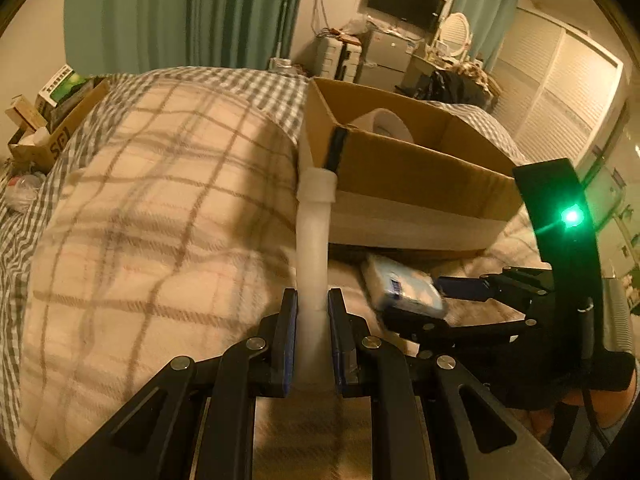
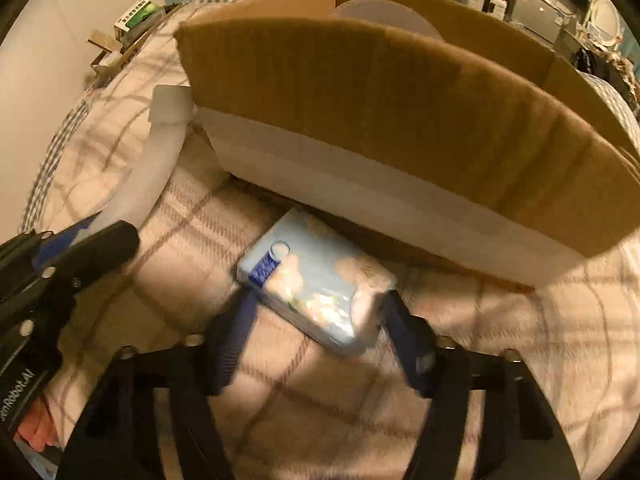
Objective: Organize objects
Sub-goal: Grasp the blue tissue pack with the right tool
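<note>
1. Our left gripper (image 1: 313,308) is clamped on a white tube-like item (image 1: 314,240); pads press it from both sides. We hold it roughly upright, and its collared upper end sits at the near left corner of the cardboard box (image 1: 420,168).
2. A dark piece (image 1: 335,148) sticks out above that collar against the box corner; we cannot tell what it is.
3. Our right gripper (image 2: 316,312) has its jaws part-way apart, straddling a light blue soft pack (image 2: 316,280). The frame is blurred, so we cannot tell whether the pads press the pack. We see no firm grip.
4. The pack lies flat on the plaid blanket (image 2: 320,400), just in front of the box's near wall, its far end close under that wall's bottom edge.
5. In the left wrist view the right gripper comes in from the right edge, with a green light (image 1: 571,216) lit on its body.
6. Box: open top, white band along the bottom of the near wall, sitting on the blanket. A white roll (image 1: 386,122) stands inside it.
7. The blanket covers a bed; a grey checked sheet (image 1: 276,84) shows at the far edge.
8. Past the bed's left edge: a second carton (image 1: 52,120) holding small boxes. Far wall: green curtains (image 1: 180,12), a wall screen (image 1: 404,0).
</note>
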`<state>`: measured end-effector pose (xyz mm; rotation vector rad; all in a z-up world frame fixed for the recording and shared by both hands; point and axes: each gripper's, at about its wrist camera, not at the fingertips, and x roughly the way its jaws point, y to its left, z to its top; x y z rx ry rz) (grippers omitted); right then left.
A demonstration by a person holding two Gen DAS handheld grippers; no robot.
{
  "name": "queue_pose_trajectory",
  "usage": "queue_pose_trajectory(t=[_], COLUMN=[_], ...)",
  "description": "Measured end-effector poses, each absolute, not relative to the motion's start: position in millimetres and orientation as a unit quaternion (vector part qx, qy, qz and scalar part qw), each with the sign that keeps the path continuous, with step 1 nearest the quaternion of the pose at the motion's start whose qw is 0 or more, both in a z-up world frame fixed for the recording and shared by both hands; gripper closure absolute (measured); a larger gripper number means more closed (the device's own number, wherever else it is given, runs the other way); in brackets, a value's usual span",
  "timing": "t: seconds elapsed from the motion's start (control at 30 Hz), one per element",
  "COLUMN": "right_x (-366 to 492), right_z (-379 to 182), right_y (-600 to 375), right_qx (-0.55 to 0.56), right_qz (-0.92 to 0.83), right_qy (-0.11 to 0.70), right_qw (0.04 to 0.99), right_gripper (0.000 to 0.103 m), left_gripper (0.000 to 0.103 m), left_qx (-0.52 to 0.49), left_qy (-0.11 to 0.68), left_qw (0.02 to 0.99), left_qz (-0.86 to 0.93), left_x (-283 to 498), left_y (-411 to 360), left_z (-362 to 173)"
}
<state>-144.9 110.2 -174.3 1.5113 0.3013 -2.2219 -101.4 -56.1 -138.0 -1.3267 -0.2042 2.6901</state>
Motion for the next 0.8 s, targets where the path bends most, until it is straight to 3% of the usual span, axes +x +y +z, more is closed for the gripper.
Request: queue_pose_trajectory(t=[0.07, 0.2, 0.43, 0.47, 0.5, 0.53, 0.6, 0.77, 0.8], right_x=[-136.4, -122.9, -116.8, -118.3, -119.9, -121.9, -128.1, -151.6, -155.3], right_z=[-168.5, -153.1, -147.2, -148.2, -148.9, -149.5, -151.1, -160.0, -164.2], right_y=[113.5, 121.0, 119.4, 115.8, 115.5, 117.1, 117.4, 106.6, 103.3], right_qx=[0.538, 0.517, 0.504, 0.502, 0.503, 0.502, 0.502, 0.516, 0.520], right_qz=[-0.808, -0.823, -0.828, -0.829, -0.829, -0.830, -0.833, -0.822, -0.819], right_qy=[0.110, 0.111, 0.119, 0.119, 0.120, 0.120, 0.111, 0.101, 0.104], right_qw=[0.213, 0.206, 0.214, 0.215, 0.214, 0.209, 0.205, 0.218, 0.219], right_gripper=[0.060, 0.096, 0.100, 0.098, 0.084, 0.056, 0.033, 0.031, 0.027], left_gripper=[0.088, 0.088, 0.088, 0.088, 0.088, 0.088, 0.088, 0.088, 0.088], left_qx=[-0.436, -0.432, -0.429, -0.426, -0.423, -0.423, -0.425, -0.429, -0.428], left_qy=[-0.070, -0.076, -0.084, -0.086, -0.085, -0.085, -0.081, -0.086, -0.087], left_qw=[0.077, 0.088, 0.075, 0.073, 0.071, 0.069, 0.064, 0.044, 0.038], left_qz=[0.894, 0.894, 0.896, 0.898, 0.899, 0.899, 0.899, 0.898, 0.899], left_x=[-95.7, -84.4, -70.4, -69.4, -69.3, -70.4, -73.7, -94.1, -97.5], left_y=[-52.4, -47.4, -47.9, -48.7, -49.0, -49.1, -49.5, -60.9, -63.8], left_z=[-134.2, -127.9, -121.9, -119.5, -117.6, -117.0, -117.7, -118.0, -117.5])
